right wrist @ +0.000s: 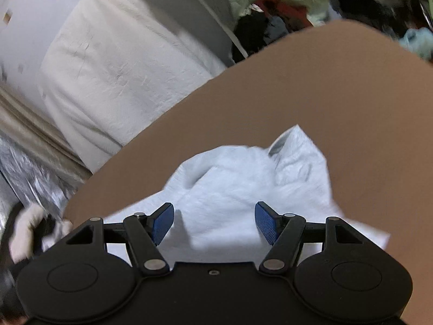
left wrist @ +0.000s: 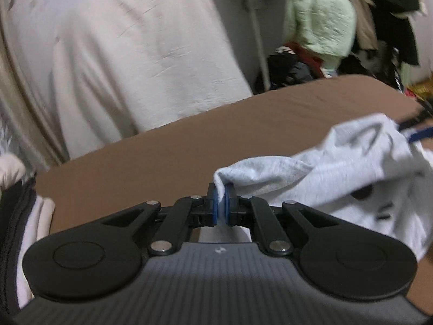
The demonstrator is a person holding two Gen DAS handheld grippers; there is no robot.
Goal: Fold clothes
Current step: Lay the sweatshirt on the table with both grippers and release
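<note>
Two wrist views show your grippers over one pale grey cotton garment (right wrist: 243,189), which lies crumpled on the smooth brown tabletop (right wrist: 338,94).

Left view: your left gripper (left wrist: 221,207), at lower centre, has its blue pads pressed together on a bunched edge of the garment (left wrist: 324,168). From that pinch the cloth stretches toward the right of the frame and hangs slack there. A stack of folded white and dark clothes (left wrist: 24,216) sits at the left edge of the frame on the brown surface (left wrist: 162,157).

Right view: your right gripper (right wrist: 213,220), at lower centre, is angled down at the garment with its jaws standing wide apart. The blue-padded fingers (right wrist: 162,222) flank the cloth without pressing on it, so nothing is held.

Background, both views: a large cream fabric-covered cushion (left wrist: 135,54) fills the upper left, and a heap of mixed clothing topped by a pale green piece (left wrist: 319,19) occupies the upper right; whether any container holds that heap cannot be told.
</note>
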